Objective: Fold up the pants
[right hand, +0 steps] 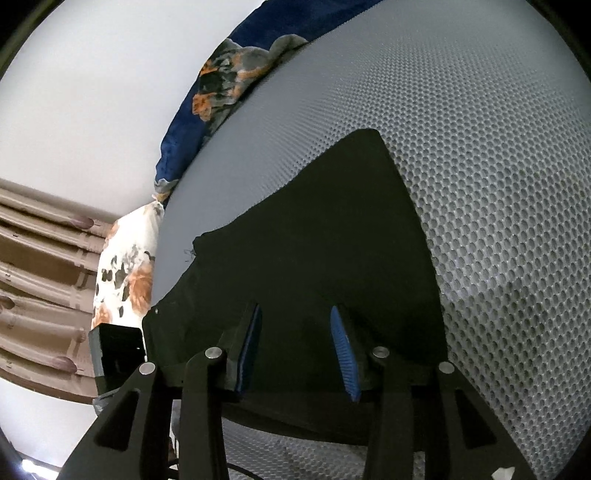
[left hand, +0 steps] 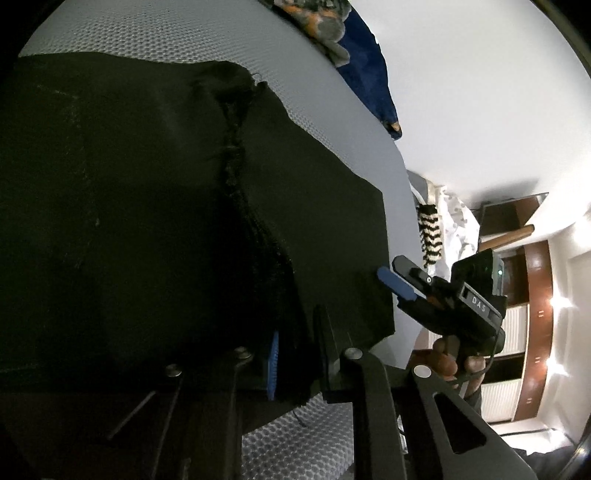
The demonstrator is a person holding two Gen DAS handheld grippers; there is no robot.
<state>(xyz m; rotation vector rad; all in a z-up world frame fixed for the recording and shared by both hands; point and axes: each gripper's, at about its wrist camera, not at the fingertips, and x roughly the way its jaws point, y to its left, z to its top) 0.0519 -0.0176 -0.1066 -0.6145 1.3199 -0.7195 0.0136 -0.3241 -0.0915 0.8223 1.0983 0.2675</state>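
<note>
The black pants (left hand: 147, 203) lie spread on a grey honeycomb mattress (left hand: 166, 33), with a frayed seam running down their middle. Low in the left wrist view my left gripper (left hand: 297, 321) is shut on a thick fold of the pants near their front edge. My right gripper (left hand: 389, 266) is held by a hand (left hand: 447, 360) and rests its tip at the pants' right corner. In the right wrist view the right gripper (right hand: 295, 308) stands open. Its blue pads (right hand: 343, 354) are well apart, with black pants fabric (right hand: 332, 229) lying between them.
A blue floral blanket (right hand: 221, 85) is bunched along the mattress's (right hand: 498, 184) far edge, beside a white floral pillow (right hand: 125, 273). Brown curtains (right hand: 37, 258) hang beyond it. A black-and-white striped cloth (left hand: 430, 236) hangs off the bed's right side, near wooden furniture (left hand: 535, 266).
</note>
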